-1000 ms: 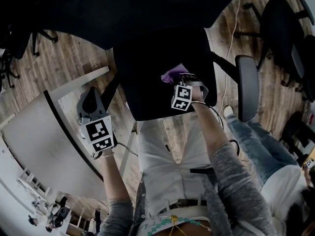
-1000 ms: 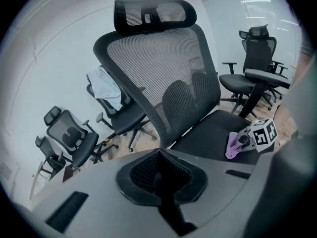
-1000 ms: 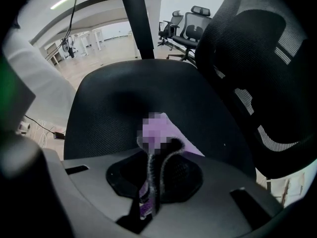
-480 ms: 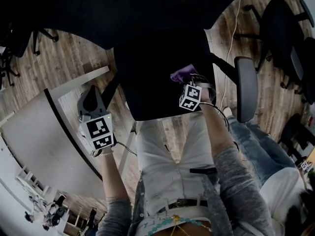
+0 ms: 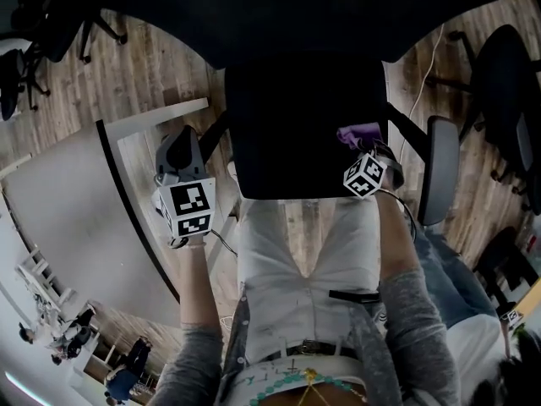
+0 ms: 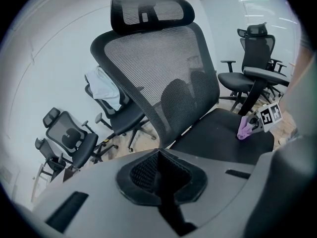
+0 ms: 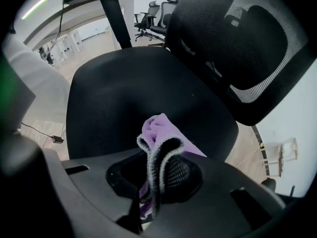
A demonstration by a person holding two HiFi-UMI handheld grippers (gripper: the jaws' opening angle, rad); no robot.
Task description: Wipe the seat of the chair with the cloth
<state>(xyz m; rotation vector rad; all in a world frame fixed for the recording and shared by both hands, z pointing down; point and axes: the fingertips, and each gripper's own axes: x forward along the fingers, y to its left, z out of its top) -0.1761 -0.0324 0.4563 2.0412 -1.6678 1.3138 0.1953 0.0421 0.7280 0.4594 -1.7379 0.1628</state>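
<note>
The black chair seat [image 5: 304,142] fills the middle of the head view, its mesh back [image 6: 163,68] rising in the left gripper view. My right gripper [image 5: 362,146] is shut on a purple cloth [image 7: 159,132], pressed at the seat's right front part [image 7: 124,93]. The cloth [image 5: 358,133] shows just beyond the marker cube, and again as a small purple cloth [image 6: 243,129] in the left gripper view. My left gripper [image 5: 179,155] hangs left of the seat, over the floor by the white table [image 5: 76,218]; its jaws are closed with nothing between them.
The chair's right armrest [image 5: 441,169] stands just right of my right gripper. Other office chairs [image 5: 507,91] stand at the right, and more chairs [image 6: 74,138] stand behind. A cable [image 5: 420,74] runs over the wood floor. The person's legs are close to the seat's front edge.
My right gripper has slid the cloth rightward across the seat toward its right edge. The head view has shifted, and the left gripper stayed beside the table.
</note>
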